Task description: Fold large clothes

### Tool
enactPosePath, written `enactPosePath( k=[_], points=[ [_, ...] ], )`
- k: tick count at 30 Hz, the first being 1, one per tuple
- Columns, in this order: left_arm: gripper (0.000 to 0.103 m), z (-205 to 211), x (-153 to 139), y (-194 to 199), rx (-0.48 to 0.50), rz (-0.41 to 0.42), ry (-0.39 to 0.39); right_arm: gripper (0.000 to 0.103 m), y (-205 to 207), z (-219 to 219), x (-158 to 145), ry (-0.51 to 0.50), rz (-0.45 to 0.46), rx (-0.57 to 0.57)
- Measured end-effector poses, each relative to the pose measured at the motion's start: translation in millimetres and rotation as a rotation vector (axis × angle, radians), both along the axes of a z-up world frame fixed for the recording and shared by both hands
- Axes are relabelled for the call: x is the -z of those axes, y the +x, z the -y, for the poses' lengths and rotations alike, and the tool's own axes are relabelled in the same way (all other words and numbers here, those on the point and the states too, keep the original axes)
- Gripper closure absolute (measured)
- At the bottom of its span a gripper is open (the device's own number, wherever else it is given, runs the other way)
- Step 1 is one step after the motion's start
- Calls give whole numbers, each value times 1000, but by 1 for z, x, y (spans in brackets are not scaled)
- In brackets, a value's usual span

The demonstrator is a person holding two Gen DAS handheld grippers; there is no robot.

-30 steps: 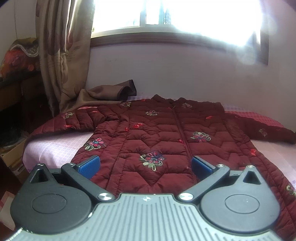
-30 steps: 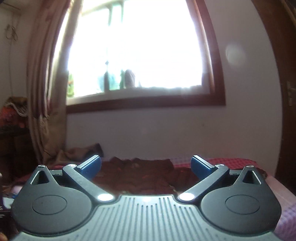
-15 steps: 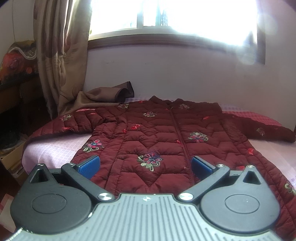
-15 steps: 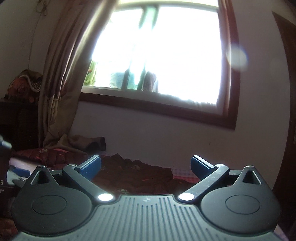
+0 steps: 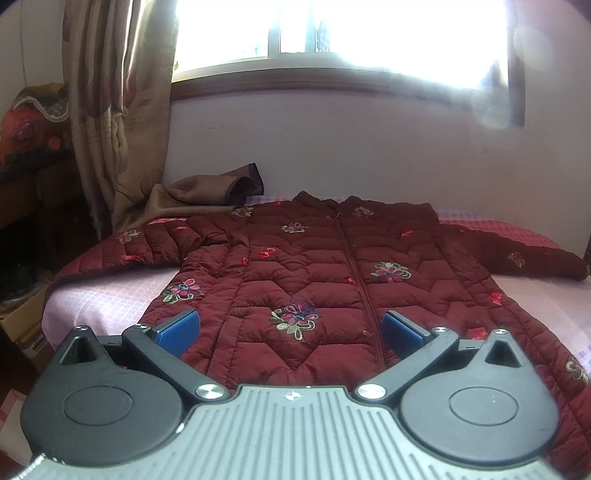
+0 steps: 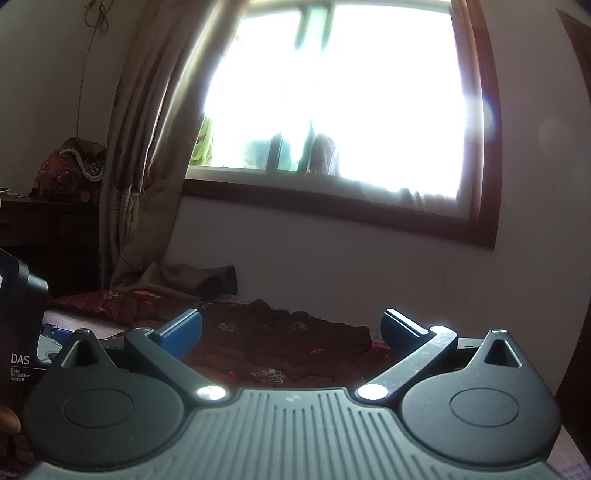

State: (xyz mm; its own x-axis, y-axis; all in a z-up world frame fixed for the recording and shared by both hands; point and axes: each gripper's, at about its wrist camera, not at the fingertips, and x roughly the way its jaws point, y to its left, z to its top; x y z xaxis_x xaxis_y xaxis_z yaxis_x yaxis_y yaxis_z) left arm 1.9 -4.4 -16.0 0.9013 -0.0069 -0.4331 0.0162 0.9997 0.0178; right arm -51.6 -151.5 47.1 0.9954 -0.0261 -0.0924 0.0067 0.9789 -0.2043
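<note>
Maroon quilted jacket w/ embroidered flowers [image 5: 314, 280] lies spread flat, front up, on the pink checked bedsheet [image 5: 110, 299]. Its long axis (hem to collar, along the zip) runs straight away from the left gripper [image 5: 290, 328]; hem nearest, collar toward the wall under the window [image 5: 332, 29]. Sleeves stretch out to both sides; left one reaches toward the brown curtain [image 5: 118, 110].

Left gripper hovers just above the hem region, jaws spread wide, nothing between the blue pads [image 5: 177, 330]; zip sits a bit right of its centre.

Right gripper [image 6: 291, 330] is also released and empty, but pitched up at the window; jacket only low in its view, further off. Left gripper's body shows at that view's left edge.

Judgement: left hand is nearer and better aimed, likely grabs hem or side edge first; right needs to tilt down before it can help. No fold made yet.
</note>
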Motion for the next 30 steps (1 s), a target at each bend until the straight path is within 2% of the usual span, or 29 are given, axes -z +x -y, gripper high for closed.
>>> enactPosePath(
  k=[14, 18, 22, 26, 30],
  points=[
    [0, 3, 0, 2, 2, 3, 17, 0, 12, 12, 3, 102, -74, -45],
    [0, 4, -2, 7, 13, 2, 18, 0, 23, 22, 6, 124, -113, -15],
    [0, 1, -8, 14, 29, 10, 1, 0, 37, 70, 8, 276, -154, 32],
    [0, 1, -9, 28, 28, 5, 5, 0, 41, 145, 17, 482, -159, 128],
    [0, 1, -9, 40, 33, -5, 5, 0, 42, 220, 31, 633, -165, 244]
  ],
)
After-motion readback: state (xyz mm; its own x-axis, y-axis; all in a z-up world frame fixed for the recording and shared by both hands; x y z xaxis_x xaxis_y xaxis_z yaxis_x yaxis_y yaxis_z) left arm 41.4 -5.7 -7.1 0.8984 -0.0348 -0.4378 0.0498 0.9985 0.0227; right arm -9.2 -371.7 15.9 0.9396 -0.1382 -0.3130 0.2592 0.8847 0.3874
